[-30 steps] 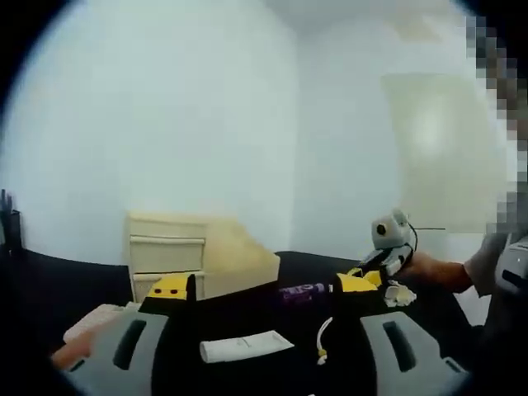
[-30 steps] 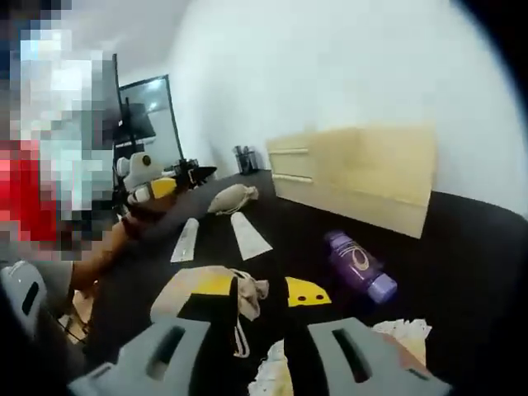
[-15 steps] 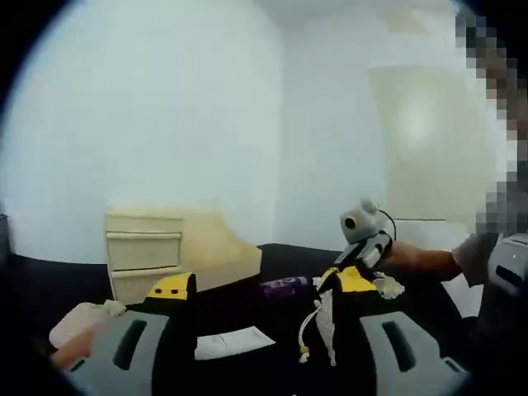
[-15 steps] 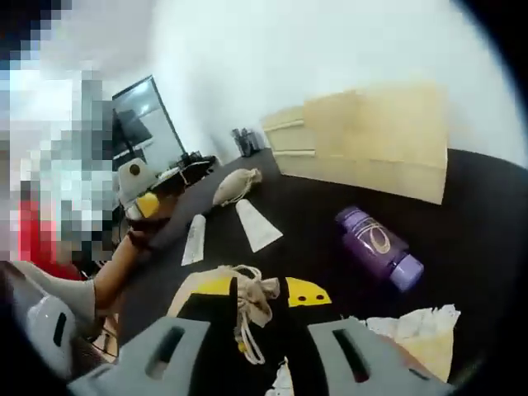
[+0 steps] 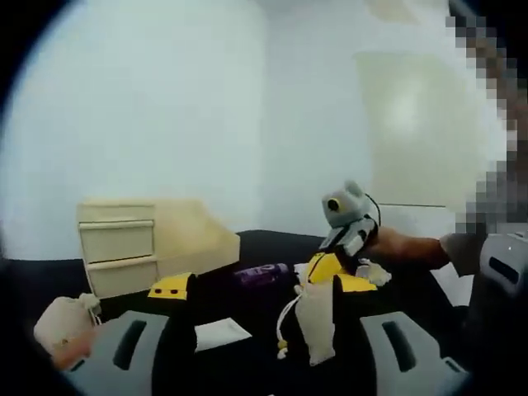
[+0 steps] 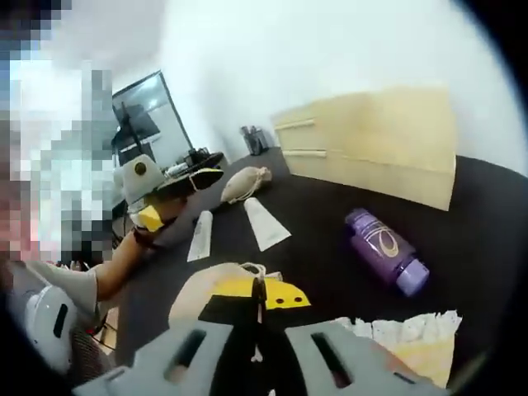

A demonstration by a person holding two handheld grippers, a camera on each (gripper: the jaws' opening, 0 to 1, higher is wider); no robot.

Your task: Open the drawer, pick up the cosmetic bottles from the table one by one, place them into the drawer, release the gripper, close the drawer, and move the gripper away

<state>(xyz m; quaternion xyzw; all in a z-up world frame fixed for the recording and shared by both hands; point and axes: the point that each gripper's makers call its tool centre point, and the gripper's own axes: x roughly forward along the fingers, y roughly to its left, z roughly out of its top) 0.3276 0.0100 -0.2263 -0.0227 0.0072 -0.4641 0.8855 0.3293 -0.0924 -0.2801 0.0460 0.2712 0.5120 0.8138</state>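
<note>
We see the right gripper (image 6: 257,299) clenched on the drawstring of a small cloth pouch (image 5: 315,323), which dangles between the spread, released jaws of the left gripper (image 5: 262,287). The purple cosmetic bottle (image 6: 385,250) lies on the black table (image 6: 487,239), apart from the wooden drawer unit (image 6: 371,144), drawers pushed in. Two white tubes (image 6: 266,223), a second pouch (image 6: 244,183) and crumpled wrapping (image 6: 412,334) clutter the table.

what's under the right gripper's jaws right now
A beige drawstring pouch, its cord pinched by the nearly closed right gripper. The jaws cover the pouch's near side.
</note>
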